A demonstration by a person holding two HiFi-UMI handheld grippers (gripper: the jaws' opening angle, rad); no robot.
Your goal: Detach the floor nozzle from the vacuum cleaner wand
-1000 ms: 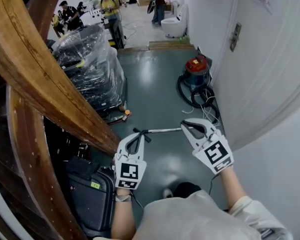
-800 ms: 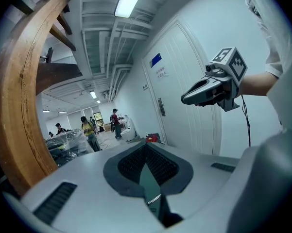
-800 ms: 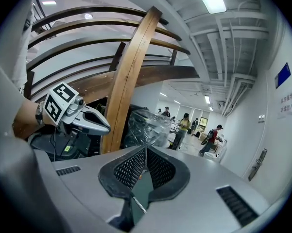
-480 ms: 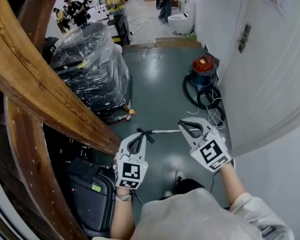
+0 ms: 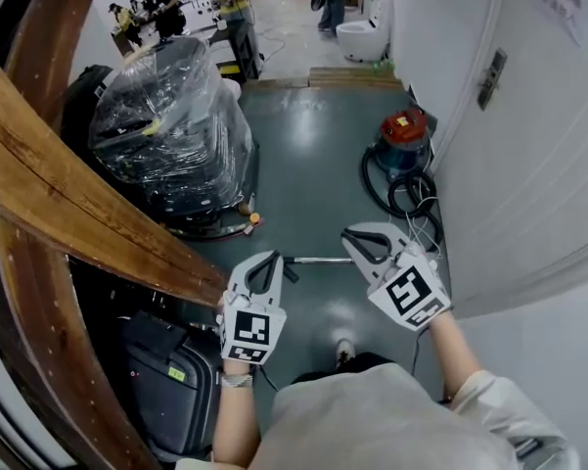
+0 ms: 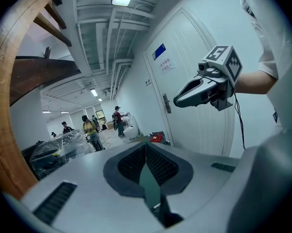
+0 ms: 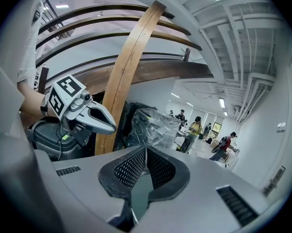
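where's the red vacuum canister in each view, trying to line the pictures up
Head view: the red vacuum canister is in the upper right of the picture.
Left gripper view: it shows small, just below centre.
Right gripper view: not in it.
Shared landmark: the plastic-wrapped stack is upper left in the head view, lower left in the left gripper view and at centre in the right gripper view.

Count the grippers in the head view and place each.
2. The left gripper is low centre, beside the wooden beam; the right gripper is nearer the white wall. None seems hidden.
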